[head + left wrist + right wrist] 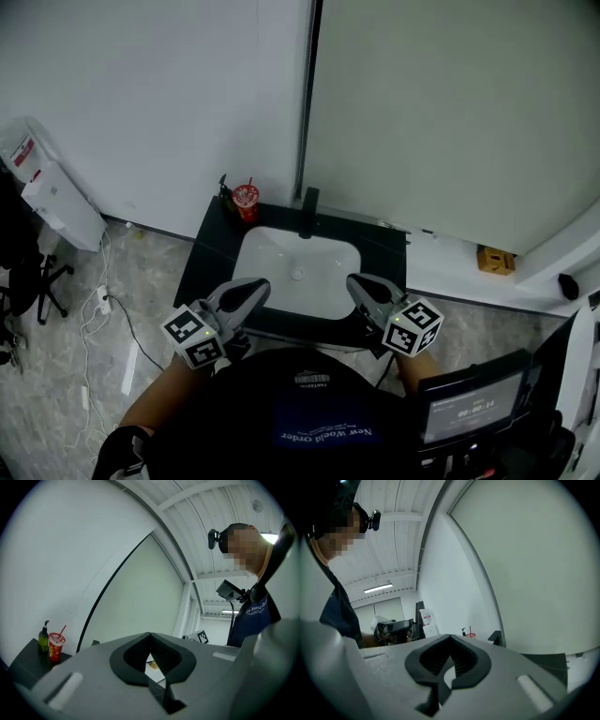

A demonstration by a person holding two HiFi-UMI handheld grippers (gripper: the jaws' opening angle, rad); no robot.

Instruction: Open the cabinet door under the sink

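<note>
Writing: your shirt (pixel 323 433) carries print, "World" legible; the red cup's (pixel 246 197) label is too small to read.
Cabinet door: hidden under the black counter (pixel 208 253), below your fingertips; its look cannot be told.
Sink (pixel 251 246): white, just beyond both tips.
Left gripper (pixel 253 286): fingers closed, empty.
Right gripper (pixel 356 281): fingers closed, empty.

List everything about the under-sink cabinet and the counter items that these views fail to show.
- Cabinet door: in no view. In the head view it is hidden beneath the black counter and the person's torso.
- Red cup: its print is too small to read in every view.
- Dark bottle: too small to tell label or contents.
</note>
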